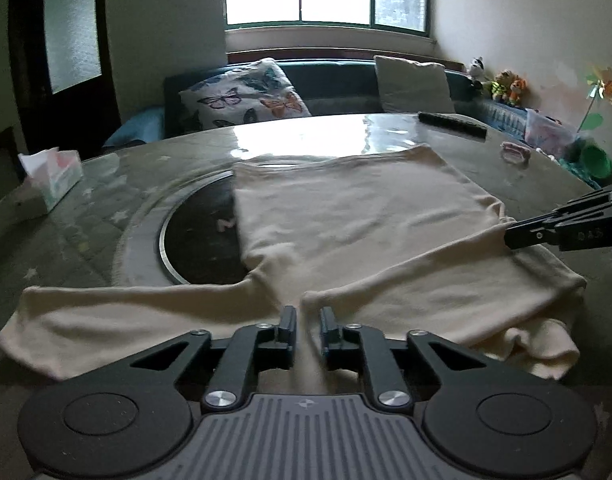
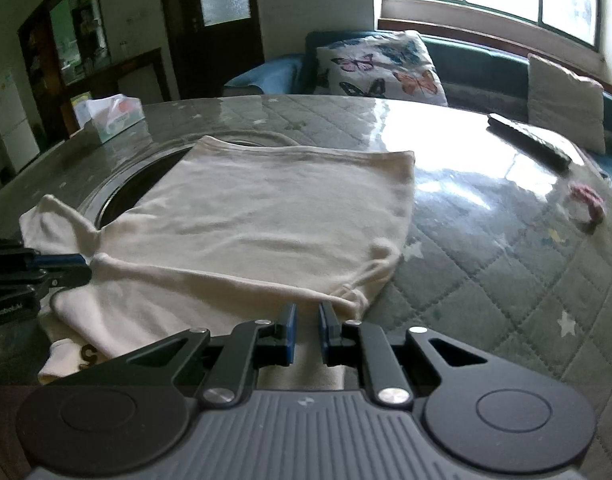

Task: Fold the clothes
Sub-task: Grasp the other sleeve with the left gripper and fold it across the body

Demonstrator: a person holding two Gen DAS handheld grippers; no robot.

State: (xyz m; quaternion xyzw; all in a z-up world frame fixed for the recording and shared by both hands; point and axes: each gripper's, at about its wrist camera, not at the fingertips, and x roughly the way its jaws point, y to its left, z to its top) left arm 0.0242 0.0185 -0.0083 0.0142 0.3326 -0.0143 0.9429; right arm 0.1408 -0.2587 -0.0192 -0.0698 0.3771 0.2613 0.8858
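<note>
A: Where is the cream shirt (image 1: 345,216)?

B: Flat on the desk (image 2: 485,240), one sleeve folded across. The left hand-held gripper (image 1: 307,326) is open a little over the sleeve. The right hand-held gripper (image 2: 307,322) pinches the shirt's edge.

A: What helps now?

B: Letting go gently and smoothing the fold.

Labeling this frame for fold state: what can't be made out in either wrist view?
- Print on the cream shirt: right wrist view shows one dark letter; folded cloth and the right gripper hide the rest.
- Right gripper's grip: in the left wrist view its tip meets the shirt edge; pads hidden.
- Pink thing on the table: blurred.
- Small toys on the sofa: too small, left wrist view.
</note>
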